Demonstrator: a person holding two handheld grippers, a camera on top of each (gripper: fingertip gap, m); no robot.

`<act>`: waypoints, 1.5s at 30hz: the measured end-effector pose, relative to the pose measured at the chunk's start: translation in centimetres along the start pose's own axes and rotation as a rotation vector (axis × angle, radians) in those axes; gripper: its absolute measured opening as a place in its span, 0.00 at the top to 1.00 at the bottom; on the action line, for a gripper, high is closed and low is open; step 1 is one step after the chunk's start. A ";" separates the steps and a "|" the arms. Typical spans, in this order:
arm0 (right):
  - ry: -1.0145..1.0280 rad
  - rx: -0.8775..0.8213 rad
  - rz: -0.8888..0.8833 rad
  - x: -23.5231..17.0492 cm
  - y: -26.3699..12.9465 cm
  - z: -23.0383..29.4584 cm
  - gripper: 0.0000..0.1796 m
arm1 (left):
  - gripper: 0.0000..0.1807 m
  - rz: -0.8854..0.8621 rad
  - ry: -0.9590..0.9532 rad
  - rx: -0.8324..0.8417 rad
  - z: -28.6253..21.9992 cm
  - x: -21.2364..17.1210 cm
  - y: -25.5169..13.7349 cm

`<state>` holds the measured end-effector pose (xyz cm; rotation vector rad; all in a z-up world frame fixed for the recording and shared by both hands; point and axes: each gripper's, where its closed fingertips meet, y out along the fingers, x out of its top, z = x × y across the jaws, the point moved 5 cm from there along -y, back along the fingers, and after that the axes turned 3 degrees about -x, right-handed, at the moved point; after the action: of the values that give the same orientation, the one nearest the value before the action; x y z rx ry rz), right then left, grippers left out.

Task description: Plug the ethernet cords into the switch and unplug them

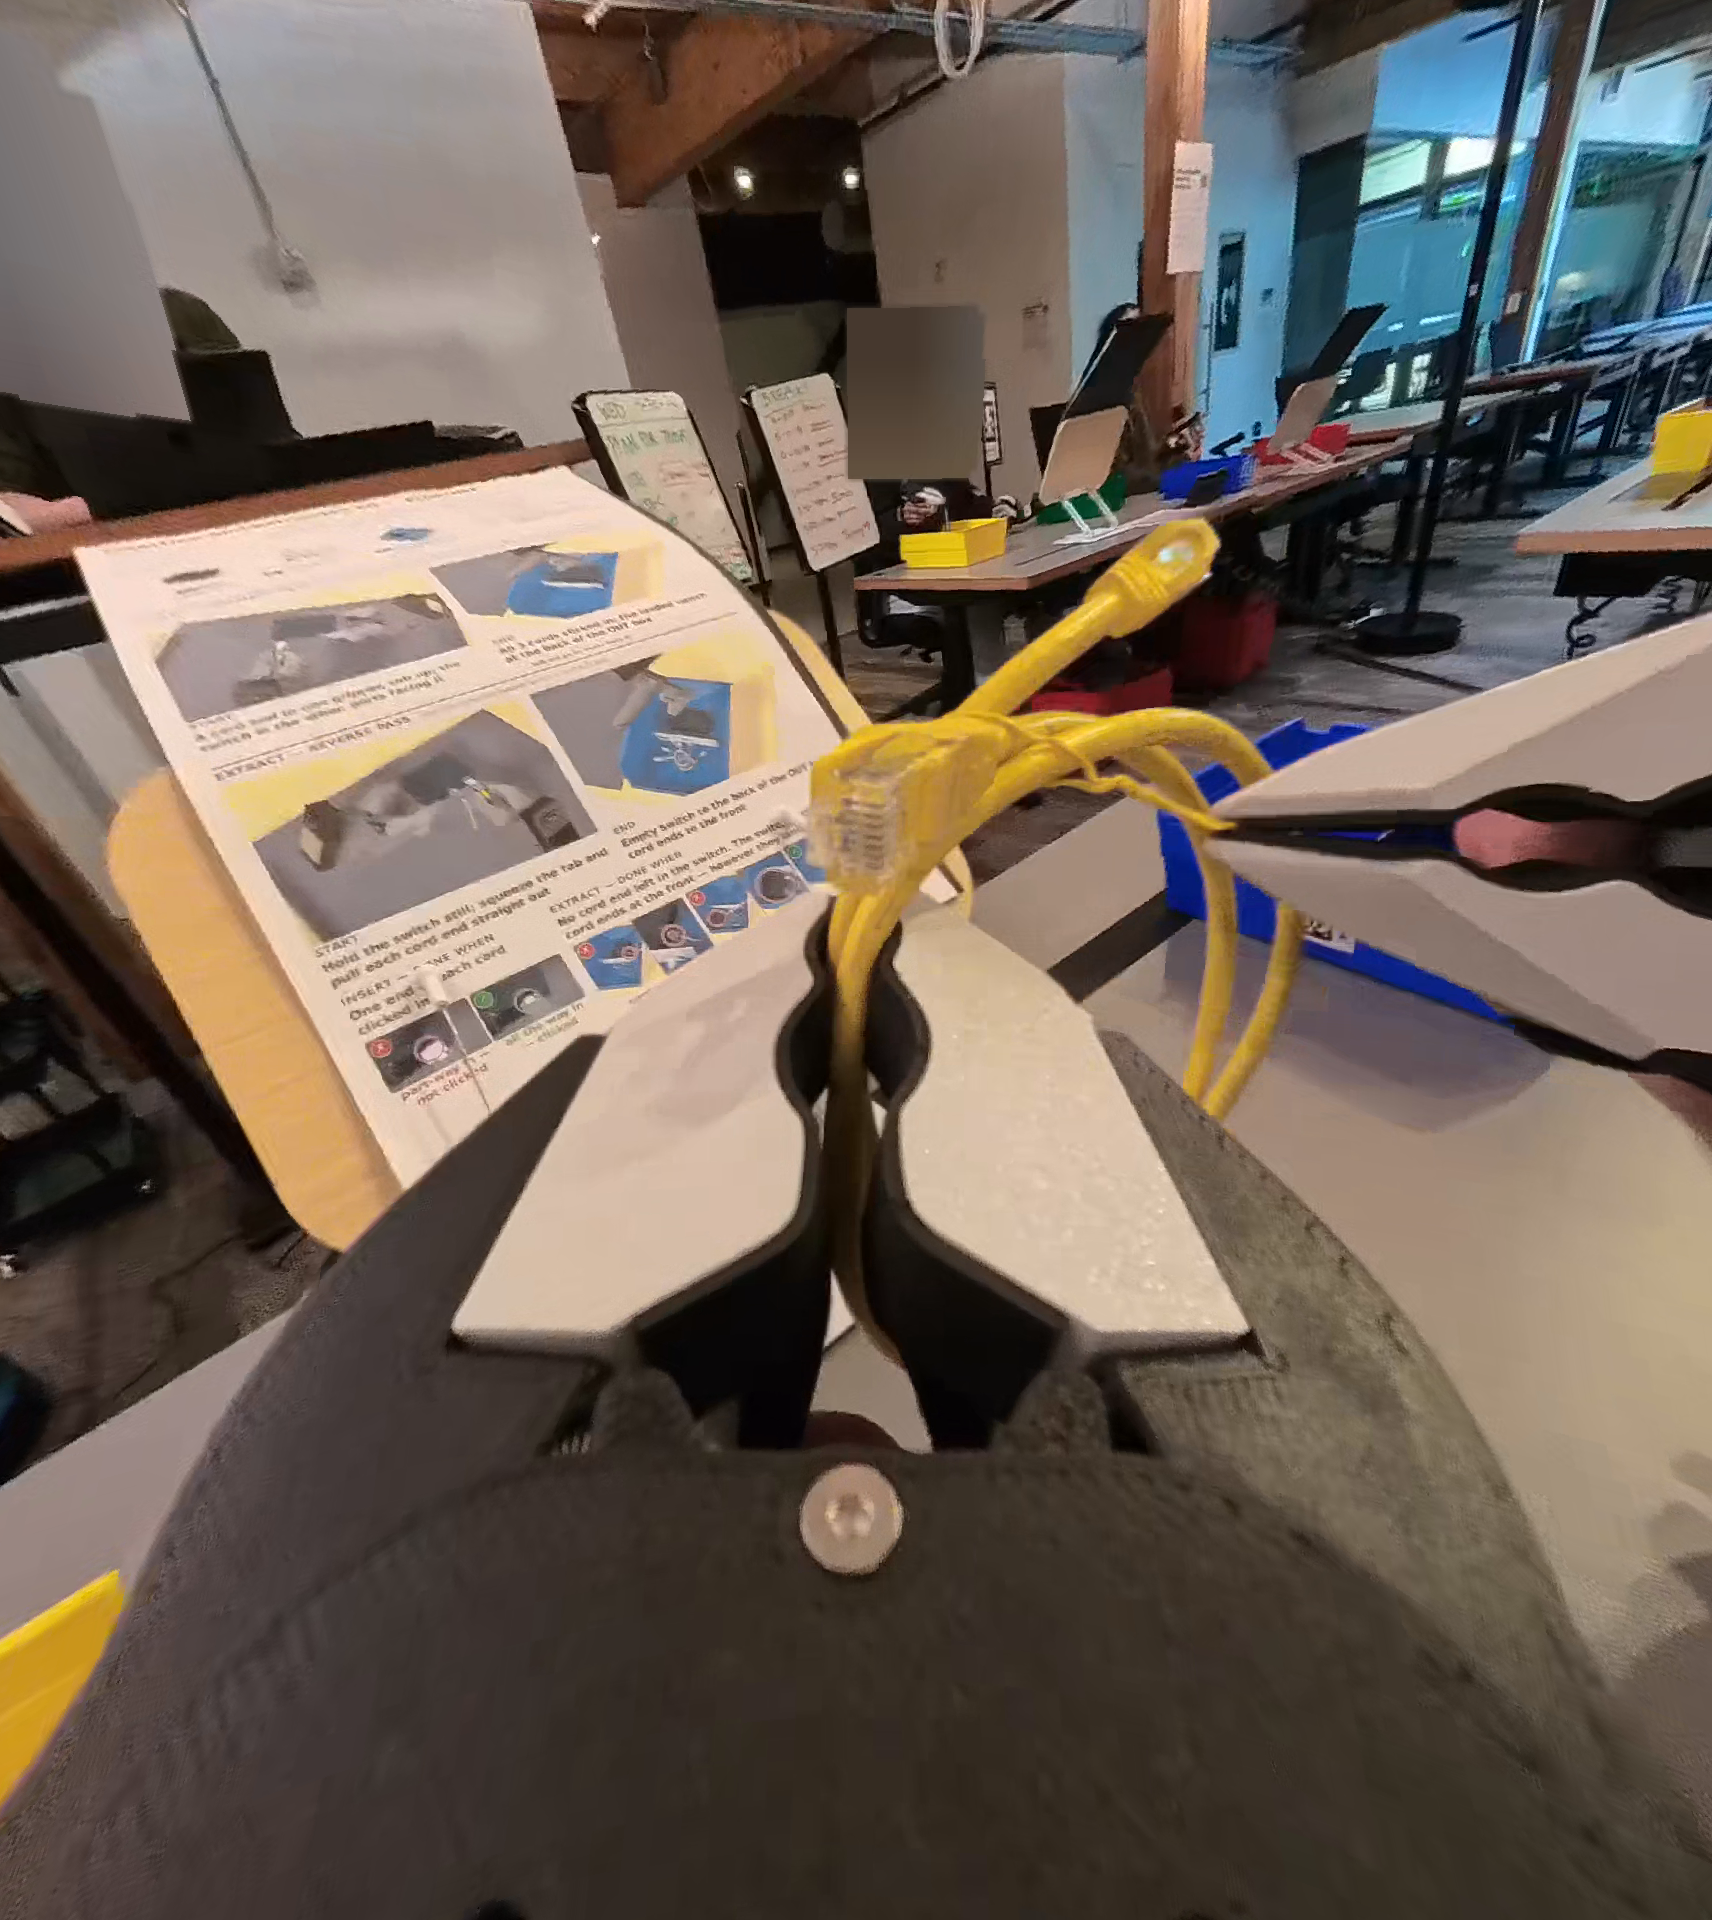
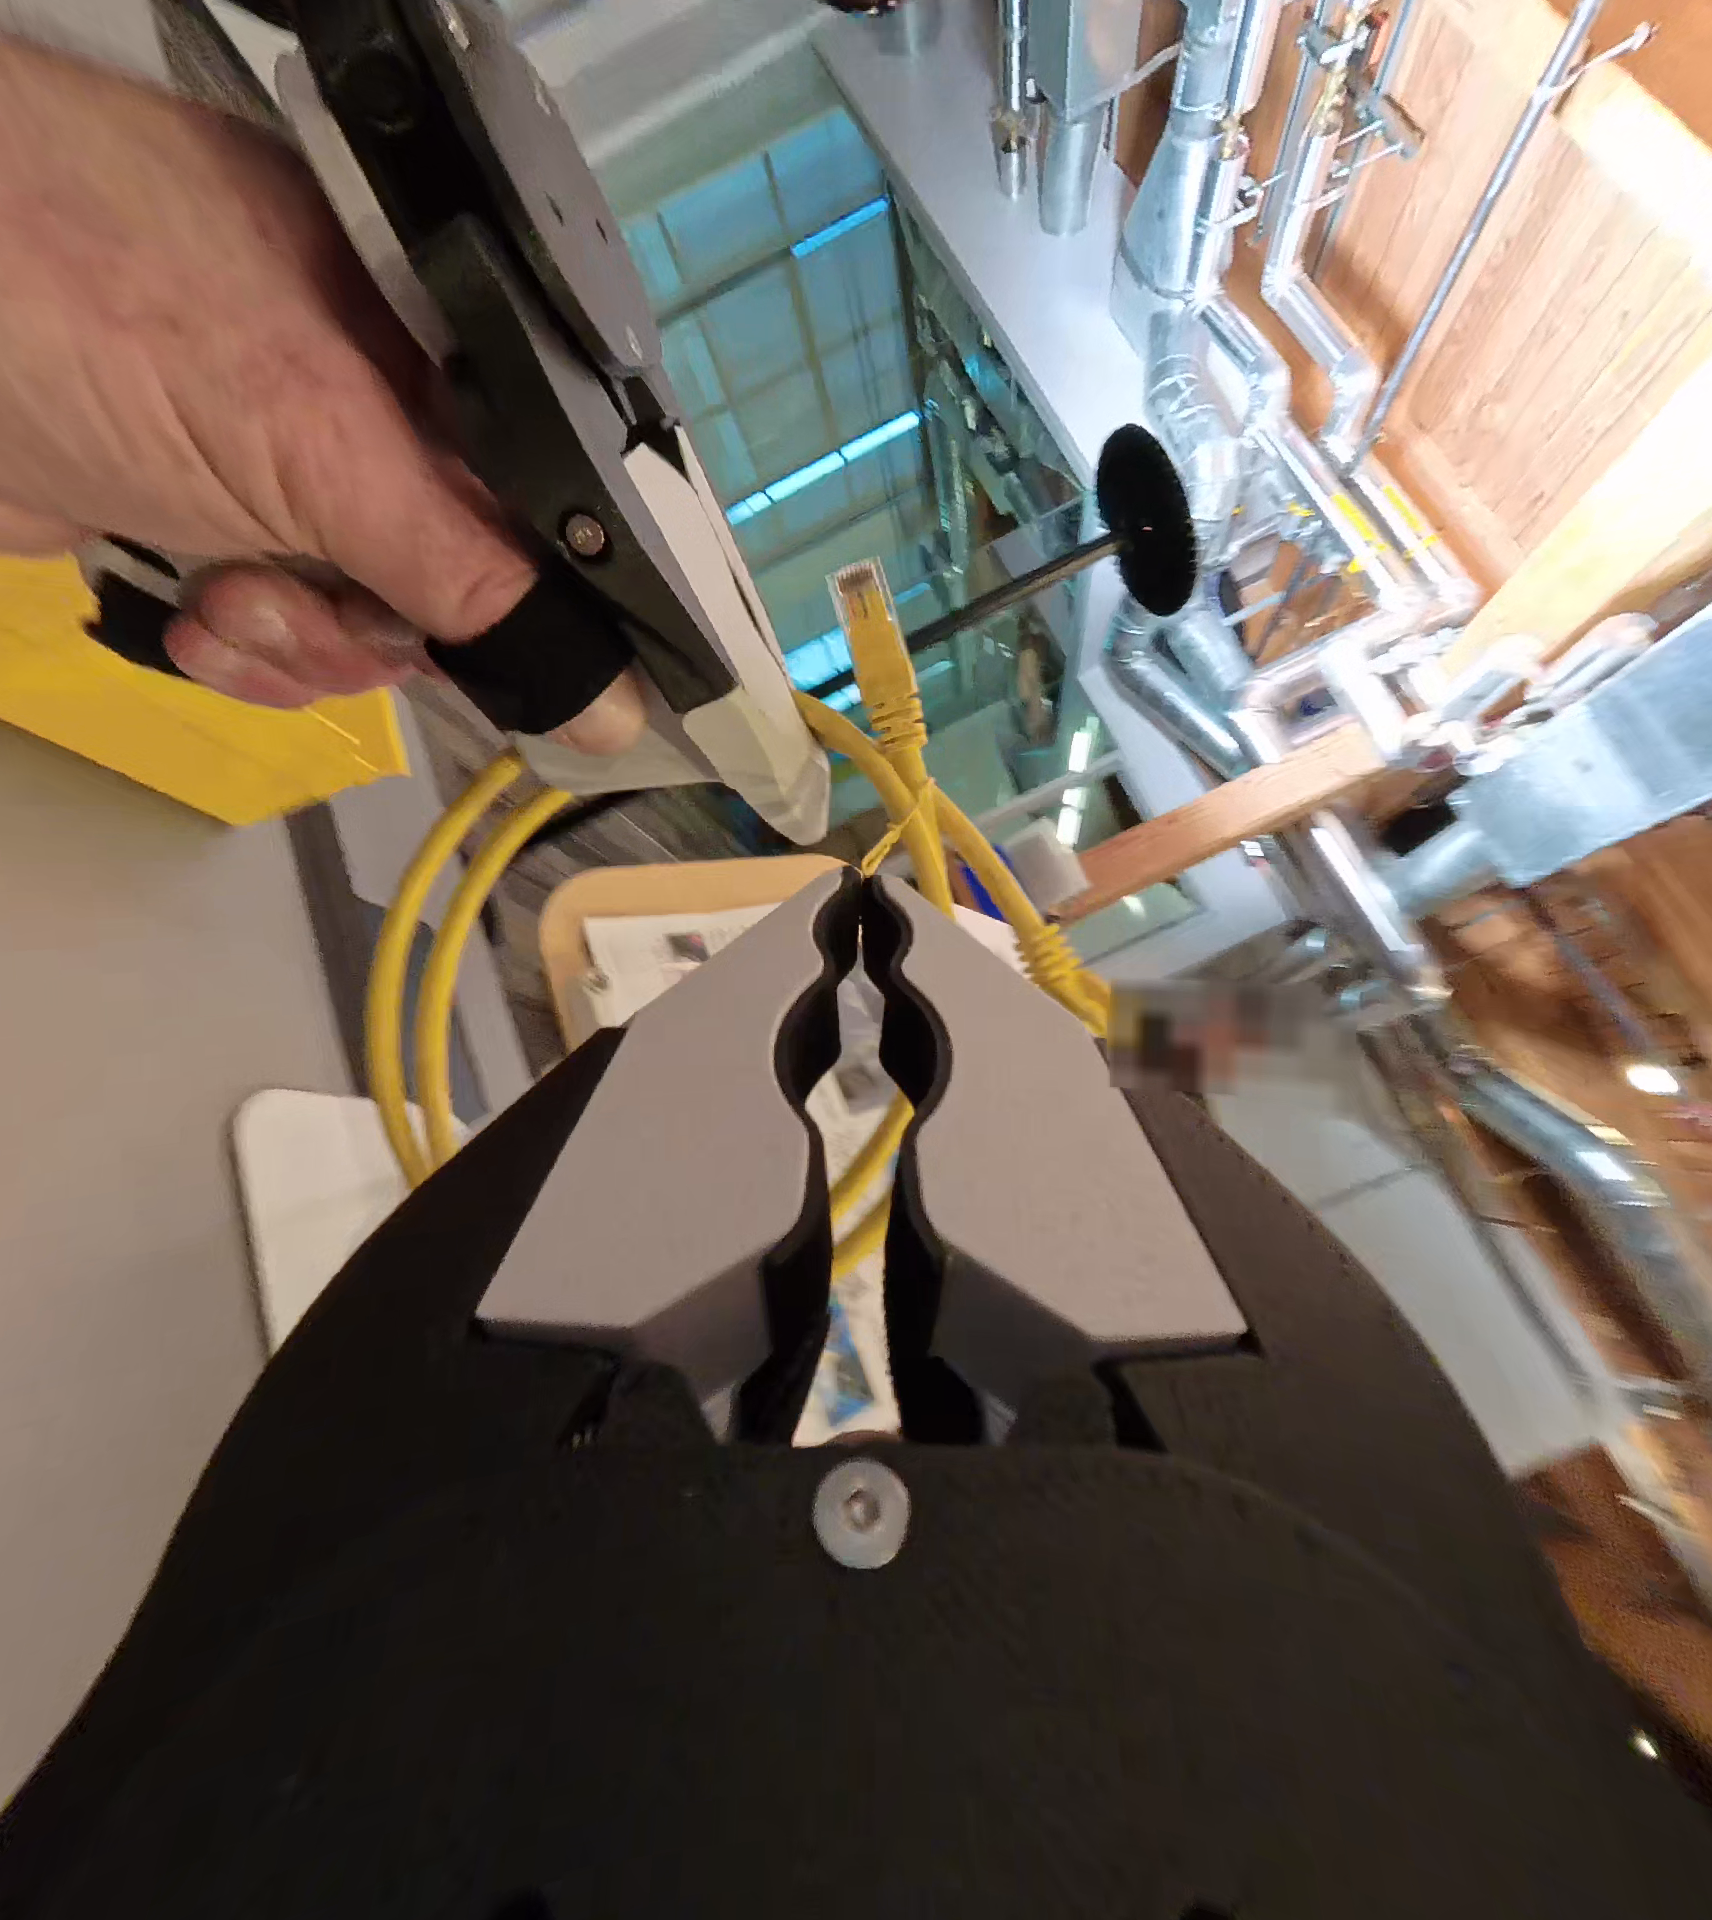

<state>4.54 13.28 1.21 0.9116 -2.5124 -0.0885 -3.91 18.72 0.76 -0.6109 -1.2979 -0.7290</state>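
We see matte black textured plastic grippers (image 1: 857,935) with pale grey wavy-edged fingers (image 2: 686,1122) and a silver screw (image 2: 860,1512).

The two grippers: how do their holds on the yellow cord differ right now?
The left gripper clamps several strands of the yellow cord deep between its fingers; the right gripper pinches only the thin twist tie at its very tips. The left gripper points up and away, the right comes in from the side. Both are shut, holding the same coiled bundle in the air.
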 end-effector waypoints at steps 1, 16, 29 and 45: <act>0.068 0.044 -0.035 0.0 0.2 0.2 1.00 | 0.99 0.000 0.031 0.003 -0.1 0.0 -0.1; 0.574 0.140 -0.023 -4.7 1.7 -0.7 0.96 | 0.99 0.146 0.588 0.232 -1.7 -1.2 2.1; 0.671 0.172 0.022 -7.3 2.9 1.3 1.00 | 0.99 0.143 0.672 0.244 -0.9 -4.3 4.3; 0.917 0.312 0.013 -8.5 3.1 1.1 0.89 | 0.99 0.171 0.715 0.268 -0.1 -5.1 4.1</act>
<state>7.90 20.87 -2.50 0.7948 -1.6832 0.6045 -1.24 21.98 -4.22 -0.2003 -0.6509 -0.5438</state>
